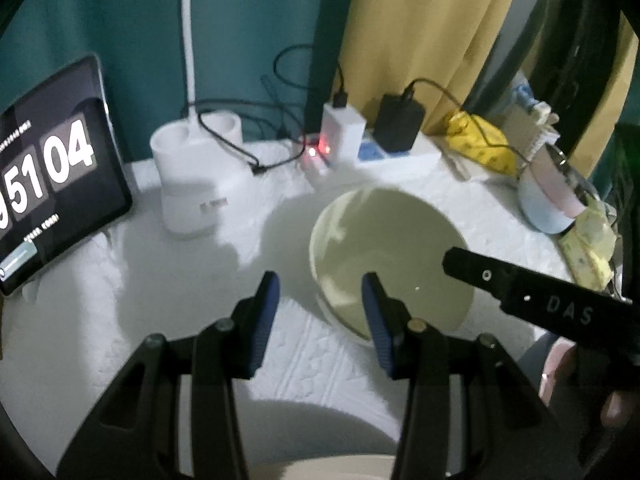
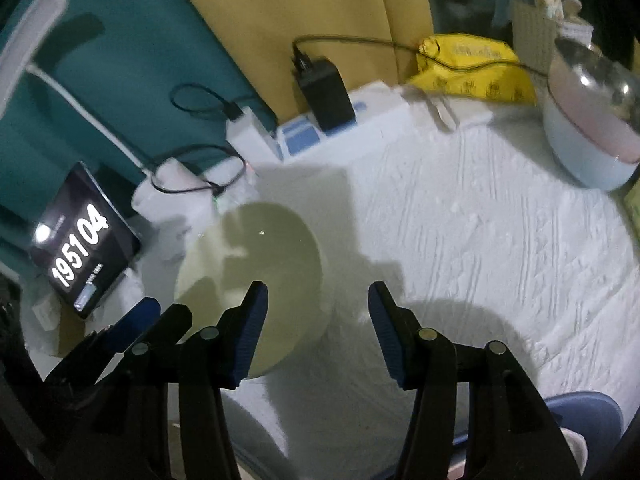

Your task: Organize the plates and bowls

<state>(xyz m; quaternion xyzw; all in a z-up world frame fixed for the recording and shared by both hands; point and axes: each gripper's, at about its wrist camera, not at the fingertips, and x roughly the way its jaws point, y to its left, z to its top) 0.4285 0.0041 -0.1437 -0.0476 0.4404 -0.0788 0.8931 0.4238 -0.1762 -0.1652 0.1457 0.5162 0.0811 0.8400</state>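
Left wrist view: looking down at one pale green plate (image 1: 390, 258) sitting on the white textured tablecloth (image 1: 180, 300), around 1 o'clock from the left gripper (image 1: 320, 300). Left gripper hanging with a moderate gap, two blue pads, nothing between them, its right pad overlapping the plate's near rim in view. Spotting one finger of the right gripper (image 1: 520, 292) poking in from 3 o'clock over the plate.

Right wrist view: seeing the same single plate (image 2: 256, 256) at about 11 o'clock, right gripper (image 2: 318, 304) standing fairly wide and empty, left pad overlapping the plate edge.

Counting the rest: one tablet (image 1: 52, 176) showing clock digits at 9 o'clock, two chargers, one white (image 1: 344, 128) and one black (image 1: 400, 124), plugged into one power strip (image 1: 400, 152) at 12, one yellow packet (image 1: 480, 140), one pink-and-blue pot (image 2: 592, 132) at 2 o'clock.
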